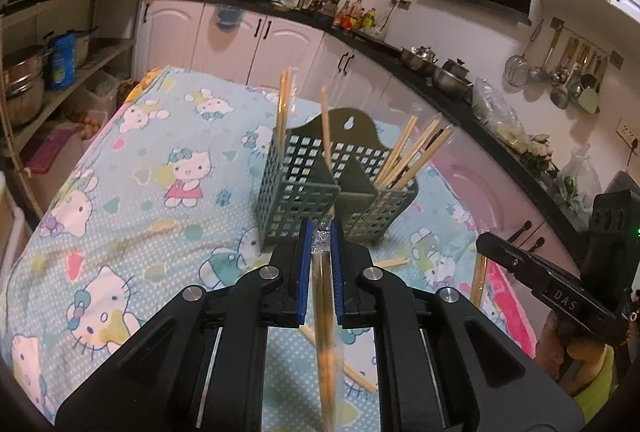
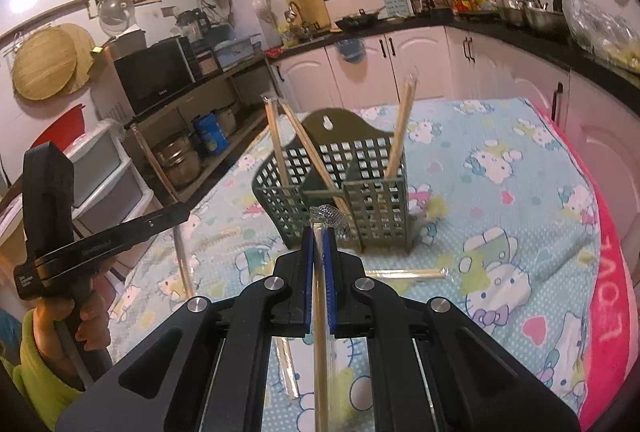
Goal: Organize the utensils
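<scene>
Bottom centre, both views: left tongs [image 1: 320,238] and right tongs [image 2: 319,232] each clamped on wrapped chopsticks [image 1: 325,332], carry step.
Next: tip each pair upright, lower into the green caddy [image 1: 316,171] slots.

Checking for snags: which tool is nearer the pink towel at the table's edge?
Right. The right tool is on the pink towel's side; the left tool is beyond it, farther off.
</scene>
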A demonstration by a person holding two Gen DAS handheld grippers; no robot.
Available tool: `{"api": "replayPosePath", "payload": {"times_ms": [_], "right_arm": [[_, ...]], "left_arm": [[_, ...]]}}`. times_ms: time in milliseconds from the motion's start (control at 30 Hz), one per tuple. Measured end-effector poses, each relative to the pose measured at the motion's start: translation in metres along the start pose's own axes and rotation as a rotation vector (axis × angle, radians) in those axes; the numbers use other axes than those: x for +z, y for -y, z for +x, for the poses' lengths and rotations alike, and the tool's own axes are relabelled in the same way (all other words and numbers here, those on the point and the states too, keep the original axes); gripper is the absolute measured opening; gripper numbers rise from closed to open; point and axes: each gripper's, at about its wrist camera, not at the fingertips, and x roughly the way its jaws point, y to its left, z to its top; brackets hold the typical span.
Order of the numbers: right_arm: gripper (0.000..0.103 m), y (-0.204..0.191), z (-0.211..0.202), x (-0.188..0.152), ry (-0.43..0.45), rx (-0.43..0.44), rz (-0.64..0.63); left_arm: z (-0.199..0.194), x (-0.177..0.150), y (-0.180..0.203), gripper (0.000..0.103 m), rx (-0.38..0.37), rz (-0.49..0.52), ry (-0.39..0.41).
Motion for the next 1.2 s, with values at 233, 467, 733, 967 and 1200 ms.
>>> {"api": "replayPosePath", "payload": {"times_ms": [233, 467, 733, 967, 1200], "right_arm": [[0.005, -0.006, -0.013, 0.012, 0.057, -0.001, -0.018], [0.005, -0.006, -0.020, 0.027, 0.111, -0.009, -0.030], [0.005, -0.008, -0.022, 0.052, 0.198, -0.023, -0.050], [0.005, -0.011, -0.017, 0.080, 0.281, -0.035, -0.076], [0.005, -0.015, -0.007, 0.112, 0.350, -0.062, -0.114]], "left_arm": [[-0.009, 0.015, 0.011, 0.004, -0.021, 0.028, 0.037], [-0.013, 0.031, 0.021, 0.004, -0.047, 0.050, 0.062], [-0.019, 0.055, 0.032, 0.003, -0.062, 0.078, 0.107], [-0.024, 0.082, 0.037, 0.003, -0.073, 0.094, 0.151], [-0.028, 0.109, 0.041, 0.003, -0.078, 0.112, 0.196]]}}
